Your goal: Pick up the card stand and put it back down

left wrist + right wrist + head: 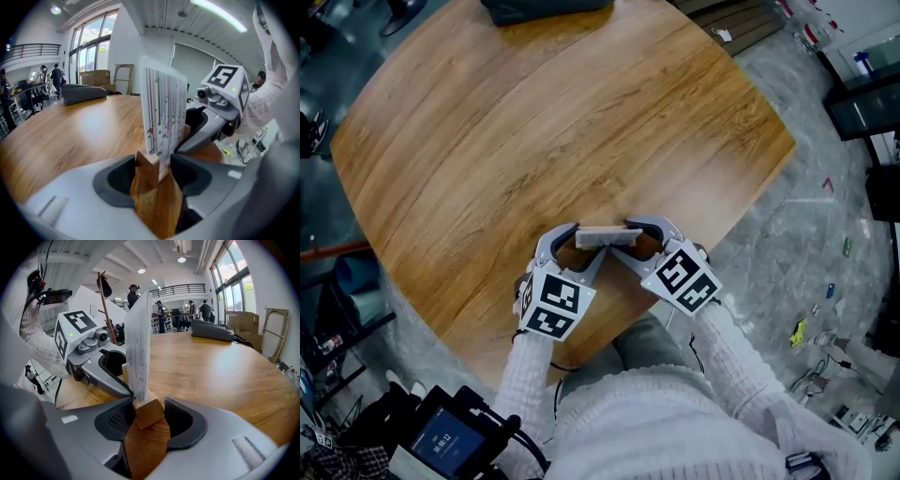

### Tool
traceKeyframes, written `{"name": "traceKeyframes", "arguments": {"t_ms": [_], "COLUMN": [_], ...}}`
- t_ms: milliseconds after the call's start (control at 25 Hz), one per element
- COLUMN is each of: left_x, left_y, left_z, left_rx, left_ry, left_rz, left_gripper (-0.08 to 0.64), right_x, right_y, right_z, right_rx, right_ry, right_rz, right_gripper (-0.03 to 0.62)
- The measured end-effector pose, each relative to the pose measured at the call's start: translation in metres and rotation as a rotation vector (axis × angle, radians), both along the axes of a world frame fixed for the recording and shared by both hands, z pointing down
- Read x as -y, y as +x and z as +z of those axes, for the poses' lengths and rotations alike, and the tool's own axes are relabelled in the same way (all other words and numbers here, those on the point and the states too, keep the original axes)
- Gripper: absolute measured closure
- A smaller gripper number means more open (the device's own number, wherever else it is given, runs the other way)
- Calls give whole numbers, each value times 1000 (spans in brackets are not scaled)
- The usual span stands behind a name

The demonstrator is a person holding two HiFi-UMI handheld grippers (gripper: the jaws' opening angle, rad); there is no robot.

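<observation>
Round wooden table (516, 141), dark grey bag (546, 9) at its far edge

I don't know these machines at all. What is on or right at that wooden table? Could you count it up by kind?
card stand, a wooden block with a card upright in it: 1
claws, the left claw and the right claw, one at each end of the block: 2
dark bag at the far edge: 1
Total: 4

Tan card stand (148, 169), striped white card (164, 108)
</observation>
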State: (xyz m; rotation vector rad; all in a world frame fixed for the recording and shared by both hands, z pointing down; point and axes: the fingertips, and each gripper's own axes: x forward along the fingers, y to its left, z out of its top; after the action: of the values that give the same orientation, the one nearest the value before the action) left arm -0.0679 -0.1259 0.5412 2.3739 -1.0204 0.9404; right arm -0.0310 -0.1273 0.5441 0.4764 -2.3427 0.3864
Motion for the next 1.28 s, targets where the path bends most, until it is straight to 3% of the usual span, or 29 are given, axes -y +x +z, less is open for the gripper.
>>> {"name": "traceKeyframes", "arguments": {"t_ms": [520, 840, 1040, 1160, 1280], "left_x": [5, -7, -17, -28, -37], "left_y": [-4, -20, -25, -20, -9], "left_z": [-2, -30, -57, -77, -91], "left_rx": [-33, -83, -104, -142, -183], "left_ry": [16, 50, 116, 138, 149], "left_rz": [-43, -127, -174, -200, -196], "left_gripper": [307, 313, 384, 476, 502], "right_x": [6, -1, -16, -35, -48], "right_y": [2, 15, 18, 13, 8], "right_z": [0, -35, -61, -80, -96], "right_rx": [20, 65, 119, 171, 208], "right_ry": [48, 103, 131, 144, 159], "right_rz": [92, 146, 145, 116, 102], "right_gripper": [353, 348, 355, 360, 382]}}
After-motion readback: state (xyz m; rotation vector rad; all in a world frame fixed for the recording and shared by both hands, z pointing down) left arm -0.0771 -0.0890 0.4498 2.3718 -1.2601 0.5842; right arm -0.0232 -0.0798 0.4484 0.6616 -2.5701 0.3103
